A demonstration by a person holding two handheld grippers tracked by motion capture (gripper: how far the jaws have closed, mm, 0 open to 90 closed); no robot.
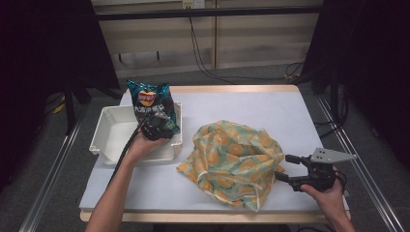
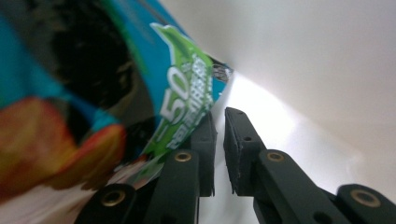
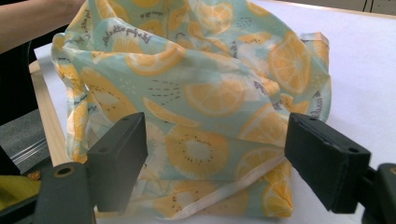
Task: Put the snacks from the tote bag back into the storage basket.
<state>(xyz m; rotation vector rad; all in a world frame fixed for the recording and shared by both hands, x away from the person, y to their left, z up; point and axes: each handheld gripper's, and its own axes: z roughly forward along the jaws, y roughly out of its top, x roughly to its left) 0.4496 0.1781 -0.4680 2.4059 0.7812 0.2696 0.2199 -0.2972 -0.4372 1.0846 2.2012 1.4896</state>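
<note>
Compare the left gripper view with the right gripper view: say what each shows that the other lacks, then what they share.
Left gripper view alone: the chip bag, its edge pinched in nearly closed black fingers, against the white bin wall.

Right gripper view alone: the orange-print cloth bag on the white table, between wide-open fingers that do not touch it, plus a forearm at top left.

Shared: each looks along a pair of black fingers.

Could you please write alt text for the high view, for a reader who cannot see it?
The left gripper pinches a teal chip bag upright over a white bin at the table's left. The open right gripper waits beside a crumpled orange-print cloth bag.
</note>
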